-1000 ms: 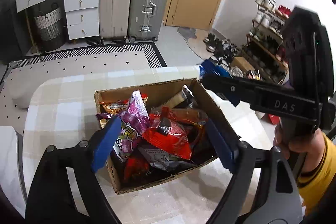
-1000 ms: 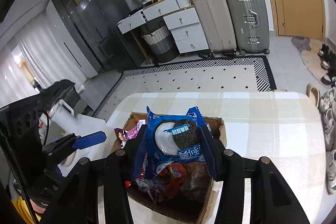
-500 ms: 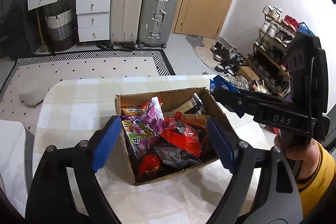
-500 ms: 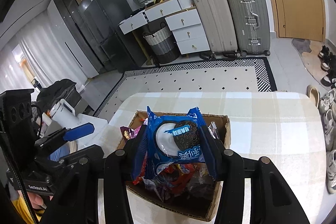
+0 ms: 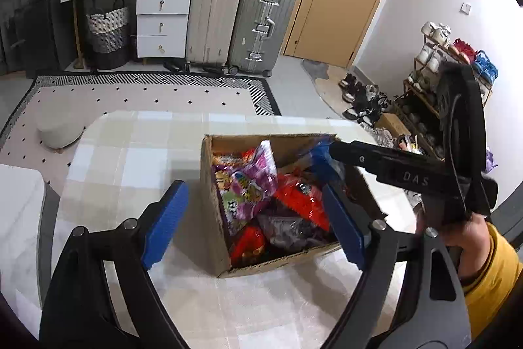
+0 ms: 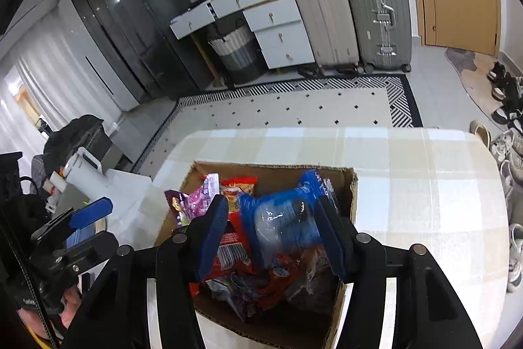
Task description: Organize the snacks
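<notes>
Risk I see: my right gripper (image 6: pixel 271 234), jaws just opening around the blurred blue cookie packet (image 6: pixel 284 224) over the cardboard box (image 6: pixel 351 185), may drop it crooked onto heaped snacks, while my left gripper (image 5: pixel 255 218) hangs open, empty.

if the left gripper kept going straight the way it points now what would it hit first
Probably the near left wall of the brown cardboard box. The left gripper has its fingers open astride that wall, one outside over the checked tablecloth. Depth is unclear.
</notes>
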